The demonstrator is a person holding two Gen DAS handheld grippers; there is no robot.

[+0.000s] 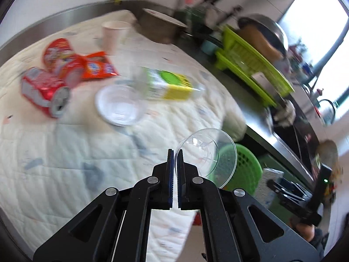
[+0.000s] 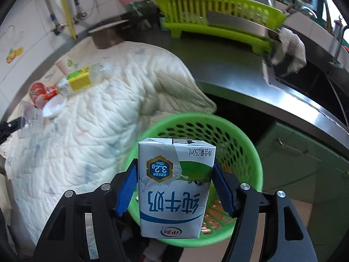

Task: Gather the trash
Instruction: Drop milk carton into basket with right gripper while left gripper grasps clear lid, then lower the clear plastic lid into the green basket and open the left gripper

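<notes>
My left gripper (image 1: 175, 152) is shut on the rim of a clear plastic cup (image 1: 207, 152), held above the quilt's edge beside the green mesh basket (image 1: 250, 159). In the right wrist view my right gripper (image 2: 175, 163) is shut on a white and blue milk carton (image 2: 176, 185), hanging over the basket (image 2: 152, 126). On the white quilt (image 1: 65, 152) lie a crushed red can (image 1: 43, 89), a red tub (image 1: 59, 54), an orange wrapper (image 1: 98, 65), a paper cup (image 1: 113, 35), a bottle with a yellow-green label (image 1: 168, 85) and a clear plastic bowl (image 1: 120, 104).
A steel counter (image 2: 240, 76) runs behind the basket, with a green dish rack (image 2: 218, 11), a white cloth (image 2: 290, 45) at the sink's edge and a brown pot (image 2: 106, 37). Green cabinet doors (image 2: 294, 163) stand below the counter.
</notes>
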